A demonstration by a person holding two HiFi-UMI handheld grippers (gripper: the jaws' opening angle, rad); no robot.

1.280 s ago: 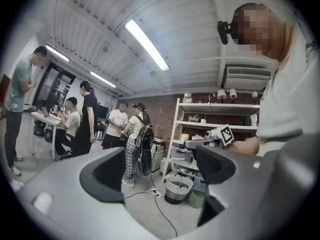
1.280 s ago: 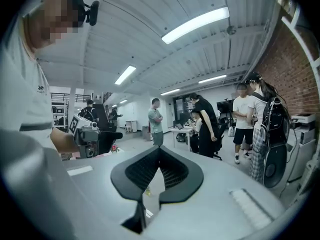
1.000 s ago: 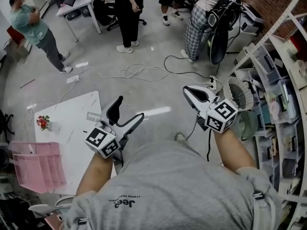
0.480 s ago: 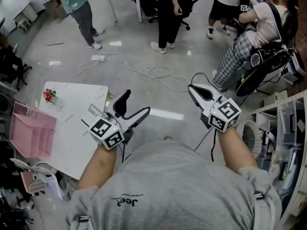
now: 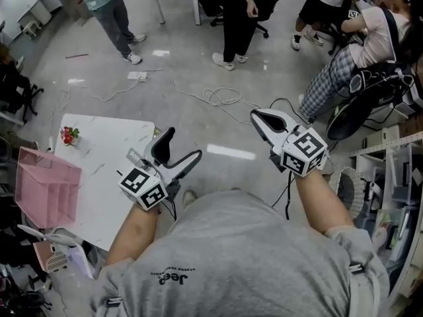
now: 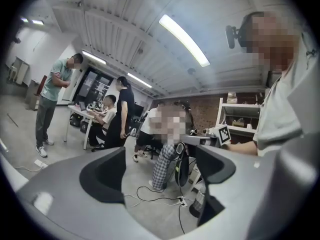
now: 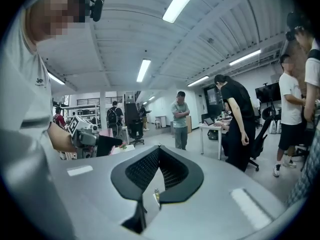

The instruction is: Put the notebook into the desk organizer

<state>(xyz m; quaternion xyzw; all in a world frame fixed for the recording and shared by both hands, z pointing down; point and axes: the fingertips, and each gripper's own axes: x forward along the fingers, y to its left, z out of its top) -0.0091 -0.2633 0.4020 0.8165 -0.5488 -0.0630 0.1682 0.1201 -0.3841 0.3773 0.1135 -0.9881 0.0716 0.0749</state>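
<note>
Left gripper was held at 7 o'clock, jaws spread wide, nothing between them, right gripper at 1 o'clock, jaws pressed together, empty, pink slotted plastic desk organizer seen at 9 o'clock on white square table, table partly hidden by left gripper, notebook could not be made out.

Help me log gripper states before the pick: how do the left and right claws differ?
The left claw stands wide open; the right claw is shut, tips meeting. The left claw hangs by the edge of the white table, the right claw over the floor. Both are empty.
</note>
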